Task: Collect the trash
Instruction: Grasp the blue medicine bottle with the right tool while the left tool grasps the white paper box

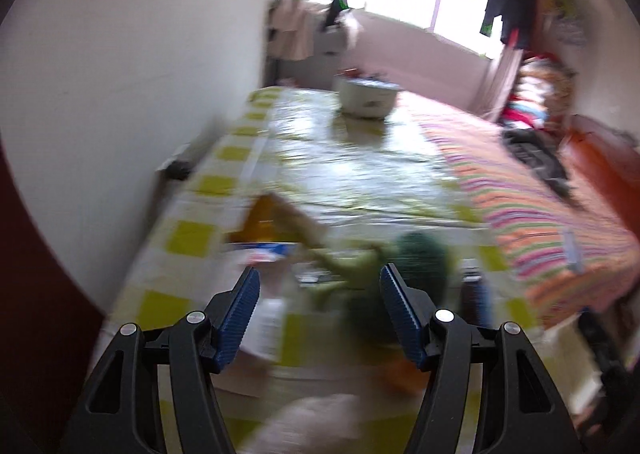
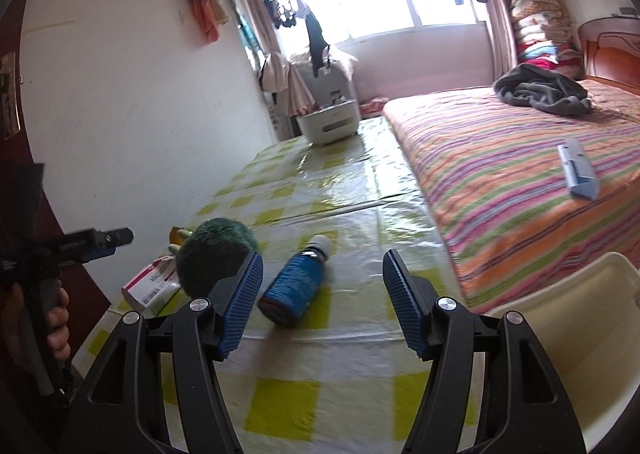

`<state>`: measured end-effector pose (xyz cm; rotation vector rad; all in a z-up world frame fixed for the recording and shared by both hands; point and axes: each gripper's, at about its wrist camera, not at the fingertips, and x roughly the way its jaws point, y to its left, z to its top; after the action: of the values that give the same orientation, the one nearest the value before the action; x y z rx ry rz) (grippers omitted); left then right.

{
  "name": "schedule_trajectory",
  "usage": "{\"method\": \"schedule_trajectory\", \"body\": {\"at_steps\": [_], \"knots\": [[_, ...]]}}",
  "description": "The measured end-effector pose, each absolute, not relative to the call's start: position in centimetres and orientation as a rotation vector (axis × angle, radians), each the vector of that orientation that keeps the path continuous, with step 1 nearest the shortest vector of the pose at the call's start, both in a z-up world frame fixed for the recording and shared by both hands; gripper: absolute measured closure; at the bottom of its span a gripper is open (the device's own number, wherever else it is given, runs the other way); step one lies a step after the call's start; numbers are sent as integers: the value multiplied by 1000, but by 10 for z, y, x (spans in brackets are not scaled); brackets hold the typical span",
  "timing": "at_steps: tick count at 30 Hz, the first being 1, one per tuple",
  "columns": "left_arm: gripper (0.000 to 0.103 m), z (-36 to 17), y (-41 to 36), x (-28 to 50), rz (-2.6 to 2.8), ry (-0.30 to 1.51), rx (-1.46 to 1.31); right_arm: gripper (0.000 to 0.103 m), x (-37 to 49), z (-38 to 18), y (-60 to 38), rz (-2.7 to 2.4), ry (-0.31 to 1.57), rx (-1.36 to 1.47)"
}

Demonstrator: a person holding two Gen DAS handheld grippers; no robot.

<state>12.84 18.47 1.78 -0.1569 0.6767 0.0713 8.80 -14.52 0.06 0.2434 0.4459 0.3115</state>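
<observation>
A blue bottle with a white cap lies on its side on the yellow-checked table. My right gripper hovers over it, open, with the bottle seen between the fingers and no pad pressing on it. To the bottle's left are a fuzzy green object and a pink-and-white carton. My left gripper comes in from the left edge, held by a hand. The left wrist view is blurred; there the left gripper is open and empty over the fuzzy green object and the carton.
A cream plastic bin stands at the lower right beside the table. A striped bed runs along the table's right side, with a blue-and-white packet and a grey cloth on it. A white pot sits at the table's far end. A wall closes the left.
</observation>
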Motion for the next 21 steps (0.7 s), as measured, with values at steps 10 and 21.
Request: {"method": "schedule_trajectory", "body": {"at_steps": [10, 21], "knots": [[42, -21, 231, 153, 88, 825, -251, 35, 157, -5, -69, 364, 646, 75], [42, -53, 243, 172, 102, 949, -280, 44, 210, -46, -60, 295, 857, 31]]}}
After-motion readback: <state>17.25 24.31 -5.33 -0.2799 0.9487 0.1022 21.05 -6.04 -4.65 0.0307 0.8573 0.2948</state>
